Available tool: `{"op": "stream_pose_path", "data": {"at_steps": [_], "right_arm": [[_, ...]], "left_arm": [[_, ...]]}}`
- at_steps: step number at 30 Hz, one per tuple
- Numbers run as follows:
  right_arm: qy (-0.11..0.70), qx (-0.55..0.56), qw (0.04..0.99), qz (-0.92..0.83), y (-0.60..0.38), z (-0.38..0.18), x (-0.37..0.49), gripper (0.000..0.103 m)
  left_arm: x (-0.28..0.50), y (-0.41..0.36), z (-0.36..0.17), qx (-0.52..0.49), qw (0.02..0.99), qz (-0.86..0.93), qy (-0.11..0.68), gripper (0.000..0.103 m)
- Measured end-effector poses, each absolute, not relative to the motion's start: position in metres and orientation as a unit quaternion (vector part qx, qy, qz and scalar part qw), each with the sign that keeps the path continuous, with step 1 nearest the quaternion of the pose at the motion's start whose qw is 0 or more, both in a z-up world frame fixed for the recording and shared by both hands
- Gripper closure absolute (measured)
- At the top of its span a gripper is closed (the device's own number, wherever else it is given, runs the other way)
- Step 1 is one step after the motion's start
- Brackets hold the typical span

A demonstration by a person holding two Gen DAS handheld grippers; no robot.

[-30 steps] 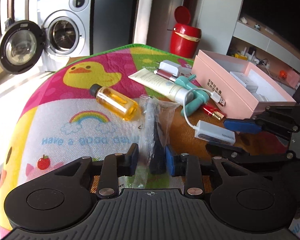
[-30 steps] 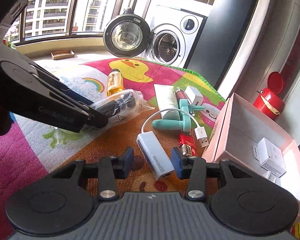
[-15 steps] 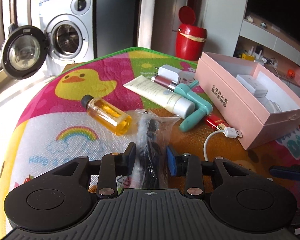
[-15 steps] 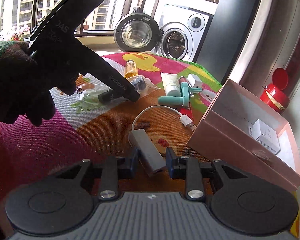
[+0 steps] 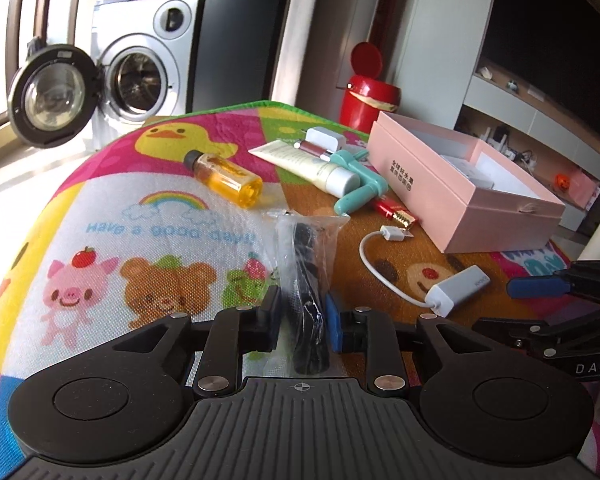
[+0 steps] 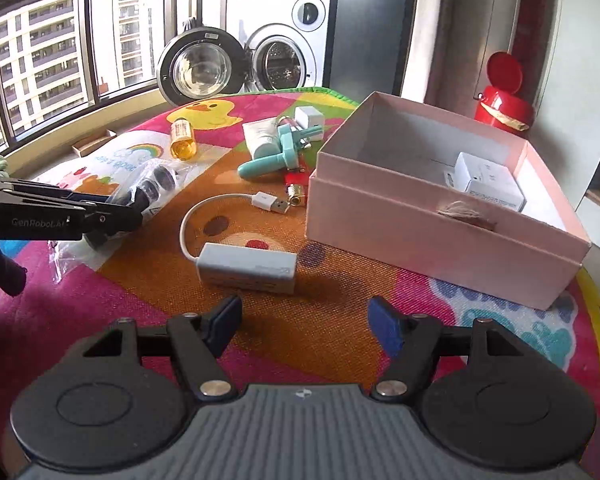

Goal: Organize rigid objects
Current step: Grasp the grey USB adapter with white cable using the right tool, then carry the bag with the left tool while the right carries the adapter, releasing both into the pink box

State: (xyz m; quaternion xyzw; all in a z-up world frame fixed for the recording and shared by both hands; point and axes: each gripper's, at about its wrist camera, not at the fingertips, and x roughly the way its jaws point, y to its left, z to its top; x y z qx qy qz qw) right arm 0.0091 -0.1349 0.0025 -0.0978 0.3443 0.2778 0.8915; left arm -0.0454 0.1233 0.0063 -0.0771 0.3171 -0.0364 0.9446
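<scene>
A clear plastic bag with a black object (image 5: 306, 280) lies on the colourful mat, and my left gripper (image 5: 302, 316) is closing on it, its pads against the bag. In the right wrist view the left gripper (image 6: 116, 216) holds that bag (image 6: 156, 184) at the left. My right gripper (image 6: 306, 322) is opening, with nothing between its fingers. Just beyond its fingertips, the white adapter (image 6: 248, 266) with its USB cable (image 6: 268, 202) lies flat on the mat. The right gripper (image 5: 494, 306) also shows beside the adapter (image 5: 456, 286) in the left wrist view.
An open pink box (image 6: 420, 232) holding a white charger (image 6: 488, 178) stands at the right. Behind the cable lie an orange bottle (image 5: 224, 176), a cream tube (image 5: 312, 164), a teal tool (image 5: 360, 188) and a red lighter (image 5: 392, 208). A red bin (image 5: 368, 100) and a washing machine (image 5: 140, 76) stand beyond the mat.
My right gripper let go of the white adapter and opened wide; the adapter now lies ahead of it. My left gripper's fingers narrowed onto the bag.
</scene>
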Motion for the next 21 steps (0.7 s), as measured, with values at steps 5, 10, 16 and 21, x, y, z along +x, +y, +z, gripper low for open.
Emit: {"op": "stream_pose_path", "data": {"at_steps": [5, 10, 16, 21], "right_arm": [[0.334, -0.103, 0.895, 0.278, -0.114, -0.001, 0.008, 0.029], [0.336, -0.091, 0.896, 0.275, -0.105, 0.0, 0.017, 0.029], [0.321, -0.116, 0.894, 0.29, -0.098, 0.0, 0.01, 0.043], [0.33, -0.115, 0.889, 0.296, -0.107, 0.009, 0.002, 0.044]], "left_arm": [[-0.045, 0.123, 0.007, -0.077, 0.945, -0.036, 0.316, 0.076], [-0.045, 0.124, 0.004, -0.082, 0.946, -0.036, 0.312, 0.076], [-0.045, 0.123, 0.004, -0.081, 0.946, -0.035, 0.312, 0.077], [-0.052, 0.112, 0.007, -0.059, 0.946, -0.04, 0.315, 0.079]]}}
